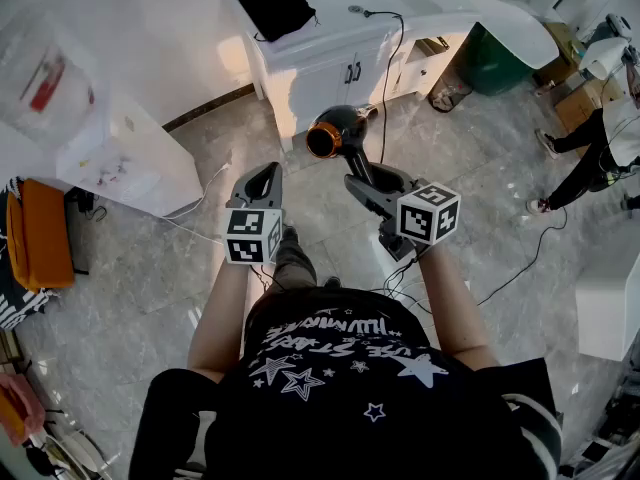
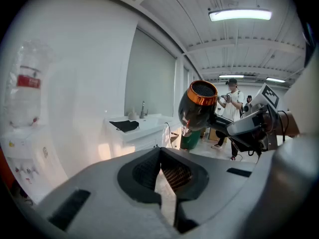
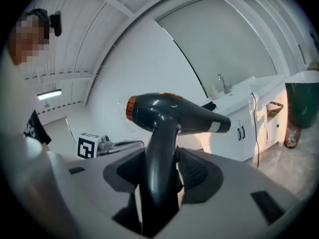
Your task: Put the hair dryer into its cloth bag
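A black hair dryer (image 1: 338, 134) with an orange ring at its end hangs in the air ahead of me. My right gripper (image 1: 367, 190) is shut on its handle (image 3: 158, 168), which stands upright between the jaws. In the left gripper view the hair dryer (image 2: 198, 105) shows to the right, apart from those jaws. My left gripper (image 1: 262, 182) is shut with nothing in it, held level beside the right one. The black cloth bag (image 1: 276, 9) lies flat on the white cabinet top (image 1: 330, 28) ahead. The bag (image 2: 124, 125) appears small in the left gripper view.
A black cord (image 1: 388, 58) runs from the counter down toward the floor. A green bin (image 1: 497, 60) stands right of the cabinet. A white unit (image 1: 120, 153) is at the left, an orange bag (image 1: 38, 233) at the far left. A person (image 1: 600, 138) stands at the right.
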{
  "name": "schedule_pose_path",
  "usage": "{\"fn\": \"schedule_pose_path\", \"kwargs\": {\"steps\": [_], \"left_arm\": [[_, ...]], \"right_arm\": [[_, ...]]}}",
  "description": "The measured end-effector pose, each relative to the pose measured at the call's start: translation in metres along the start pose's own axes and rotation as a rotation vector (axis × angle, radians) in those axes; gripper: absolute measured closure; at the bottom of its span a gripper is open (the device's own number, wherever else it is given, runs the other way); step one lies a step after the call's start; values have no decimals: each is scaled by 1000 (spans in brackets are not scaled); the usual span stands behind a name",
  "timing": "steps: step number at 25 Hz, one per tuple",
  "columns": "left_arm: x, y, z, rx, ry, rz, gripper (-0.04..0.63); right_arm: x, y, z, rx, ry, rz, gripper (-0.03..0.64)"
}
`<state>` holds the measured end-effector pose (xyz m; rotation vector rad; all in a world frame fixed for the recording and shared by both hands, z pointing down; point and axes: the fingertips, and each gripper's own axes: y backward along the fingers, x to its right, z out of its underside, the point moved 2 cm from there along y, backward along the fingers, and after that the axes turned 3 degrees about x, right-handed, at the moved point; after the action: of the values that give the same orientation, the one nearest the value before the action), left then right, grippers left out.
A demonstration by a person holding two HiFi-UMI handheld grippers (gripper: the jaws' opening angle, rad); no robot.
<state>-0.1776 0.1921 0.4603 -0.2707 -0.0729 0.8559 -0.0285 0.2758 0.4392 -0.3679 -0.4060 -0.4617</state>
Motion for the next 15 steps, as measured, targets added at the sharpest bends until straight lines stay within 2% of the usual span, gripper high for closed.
{"fn": "schedule_pose_path", "kwargs": {"steps": [10,15], "left_arm": [[3,-4,5,-14,15,17,584],[24,-1,12,-26,22,15,584]], "right_arm": [[4,4,2,-2,-5,19,414],[15,23,6,-2,-18,30,414]]}}
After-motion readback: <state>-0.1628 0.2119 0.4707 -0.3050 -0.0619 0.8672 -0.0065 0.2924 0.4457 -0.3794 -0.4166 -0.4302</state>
